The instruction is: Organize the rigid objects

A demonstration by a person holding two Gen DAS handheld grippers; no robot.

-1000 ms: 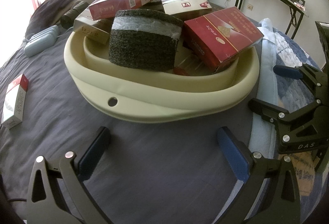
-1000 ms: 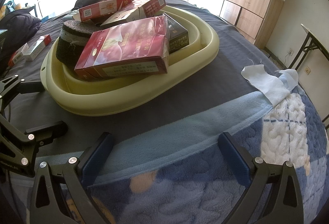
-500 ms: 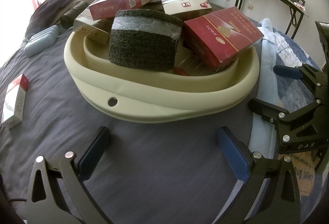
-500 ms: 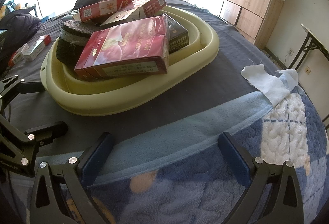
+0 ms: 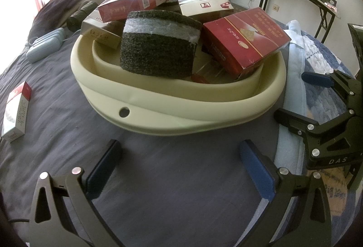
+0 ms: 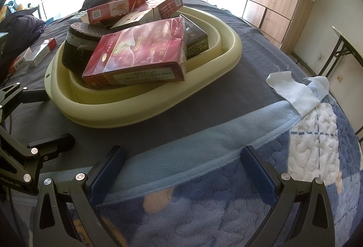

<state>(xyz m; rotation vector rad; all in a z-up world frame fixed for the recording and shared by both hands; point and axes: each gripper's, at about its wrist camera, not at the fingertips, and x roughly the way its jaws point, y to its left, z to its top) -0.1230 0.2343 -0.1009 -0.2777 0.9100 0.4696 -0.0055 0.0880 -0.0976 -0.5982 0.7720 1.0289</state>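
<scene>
Basin (image 5: pixel 181 108) full of boxes | left gripper (image 5: pixel 179 156) empty, spread | right gripper (image 6: pixel 181 160) same

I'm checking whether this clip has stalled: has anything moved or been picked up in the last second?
Nothing has visibly changed. Both grippers, left and right, stay open and empty above the bed, and the boxes and foam block lie as before in the basin.
</scene>
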